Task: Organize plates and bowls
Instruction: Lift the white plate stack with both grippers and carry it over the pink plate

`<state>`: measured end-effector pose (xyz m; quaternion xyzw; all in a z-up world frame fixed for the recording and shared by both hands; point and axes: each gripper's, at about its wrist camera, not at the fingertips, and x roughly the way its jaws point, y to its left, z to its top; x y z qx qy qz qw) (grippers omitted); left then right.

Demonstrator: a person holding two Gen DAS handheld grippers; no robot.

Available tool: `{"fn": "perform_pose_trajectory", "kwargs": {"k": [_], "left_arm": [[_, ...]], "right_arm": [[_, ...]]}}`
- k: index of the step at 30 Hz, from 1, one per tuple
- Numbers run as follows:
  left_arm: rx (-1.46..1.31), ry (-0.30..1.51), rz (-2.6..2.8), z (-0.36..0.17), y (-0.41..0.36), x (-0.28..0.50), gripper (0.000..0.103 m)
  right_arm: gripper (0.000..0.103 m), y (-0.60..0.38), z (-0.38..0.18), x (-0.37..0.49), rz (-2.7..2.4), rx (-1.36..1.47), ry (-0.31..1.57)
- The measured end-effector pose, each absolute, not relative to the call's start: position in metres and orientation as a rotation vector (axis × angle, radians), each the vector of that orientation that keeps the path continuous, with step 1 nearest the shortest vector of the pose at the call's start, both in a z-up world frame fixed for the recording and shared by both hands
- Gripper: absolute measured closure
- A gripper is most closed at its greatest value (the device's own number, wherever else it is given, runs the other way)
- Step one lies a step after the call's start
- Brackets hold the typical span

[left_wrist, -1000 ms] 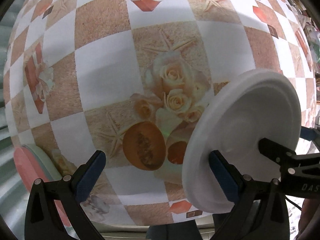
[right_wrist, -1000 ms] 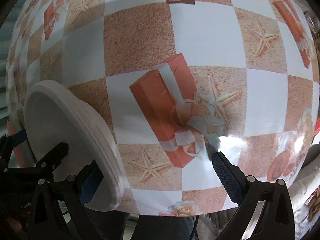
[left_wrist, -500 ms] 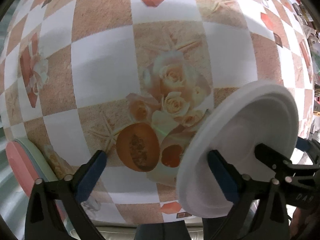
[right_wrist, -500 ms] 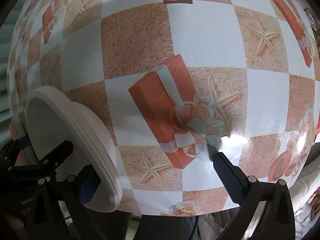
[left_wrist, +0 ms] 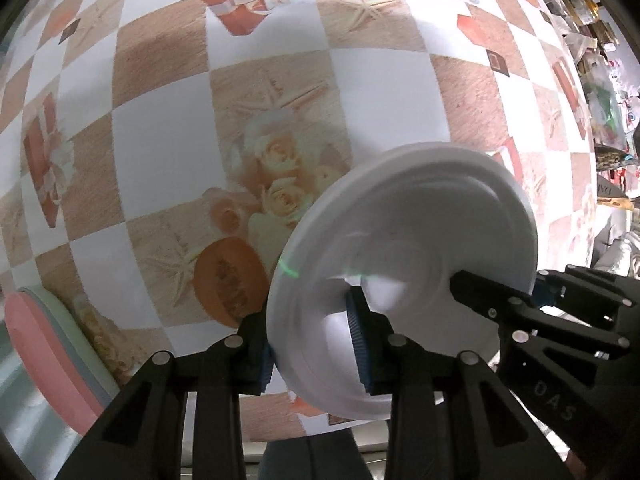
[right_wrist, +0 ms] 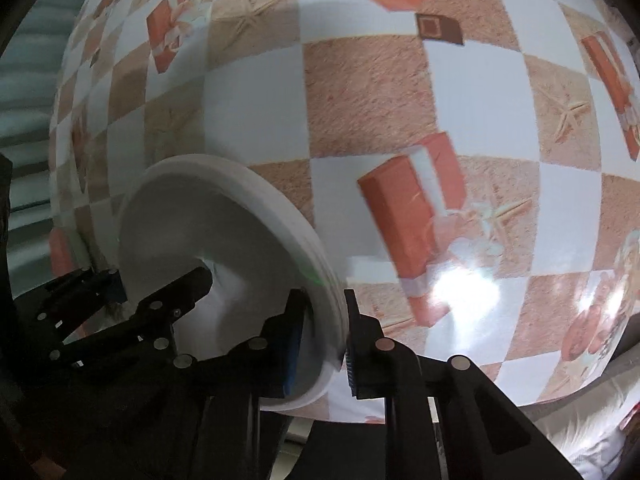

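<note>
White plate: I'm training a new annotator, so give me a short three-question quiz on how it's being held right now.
1. True or false: the white plate lies flat on the tablecloth.
2. How many hand-held grippers clamp its rim? A) none B) one C) two
3. Fill in: the dish at the lower-left edge of the left wrist view is mainly ___.

Key:
1. False. It is held on edge above the cloth.
2. C. The left hand-held gripper and the right hand-held gripper each pinch the rim.
3. Pink.
</note>
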<state>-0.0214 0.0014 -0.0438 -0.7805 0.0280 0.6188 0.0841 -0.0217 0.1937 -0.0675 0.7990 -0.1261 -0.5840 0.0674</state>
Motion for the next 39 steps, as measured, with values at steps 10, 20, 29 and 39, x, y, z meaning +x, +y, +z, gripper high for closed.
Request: {"fn": "perform_pose_trajectory", "kwargs": {"k": [10, 20, 29, 39], "left_arm": [[-2.371, 0.063, 1.923, -0.040, -0.055, 0.003, 0.065], [-2.401, -0.003, 1.968, -0.037, -0.109, 0.021, 0.065], [-2.369, 0.001, 1.985, -0.035, -0.110, 0.030, 0.065], [-2.359, 0.003, 1.999, -0.027, -0.100, 0.031, 0.065]], "right_arm": [[0.083, 0.141, -0.085, -0.035, -1.696, 2.402, -0.297], [0.083, 0.070, -0.097, -0.048, -1.650, 2.345, -0.188], [0.082, 0.065, -0.108, -0.055, -1.645, 2.369, -0.137], [0.082, 0.063, -0.110, -0.042, -1.659, 2.380, -0.165]]}}
